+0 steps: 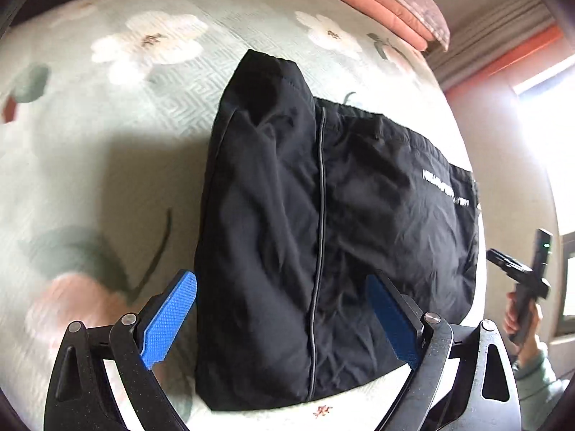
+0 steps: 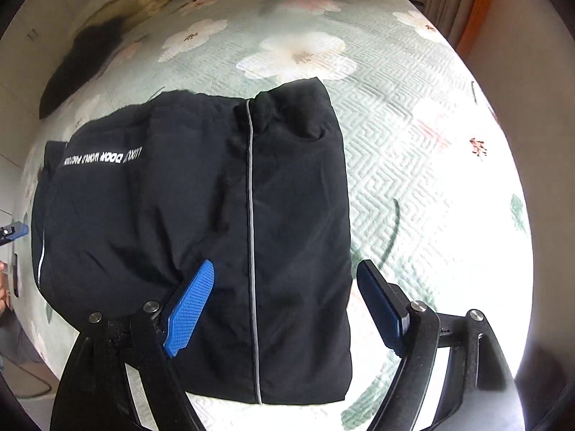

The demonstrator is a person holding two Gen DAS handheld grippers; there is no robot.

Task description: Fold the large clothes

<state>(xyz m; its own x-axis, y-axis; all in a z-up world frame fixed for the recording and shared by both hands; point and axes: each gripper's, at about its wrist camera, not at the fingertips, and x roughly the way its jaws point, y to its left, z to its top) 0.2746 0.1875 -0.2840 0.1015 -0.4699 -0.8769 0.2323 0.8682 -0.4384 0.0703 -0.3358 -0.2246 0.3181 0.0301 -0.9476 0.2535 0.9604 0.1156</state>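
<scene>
A black jacket (image 1: 323,233) with a grey zip line and white lettering lies folded into a rough rectangle on the flowered bed. It also shows in the right wrist view (image 2: 215,222). My left gripper (image 1: 282,294) is open and empty, hovering above the near end of the jacket. My right gripper (image 2: 285,283) is open and empty, also above the jacket's near end. The right gripper (image 1: 517,276), held in a hand, shows at the right edge of the left wrist view. The left gripper's blue tip (image 2: 14,231) shows at the left edge of the right wrist view.
The bed has a pale green quilt with white flowers (image 2: 413,143). Folded pink bedding (image 1: 388,3) lies at its far end. A dark furry item (image 2: 82,57) lies at the far left of the bed. Curtains and a bright window (image 1: 539,82) stand to the right.
</scene>
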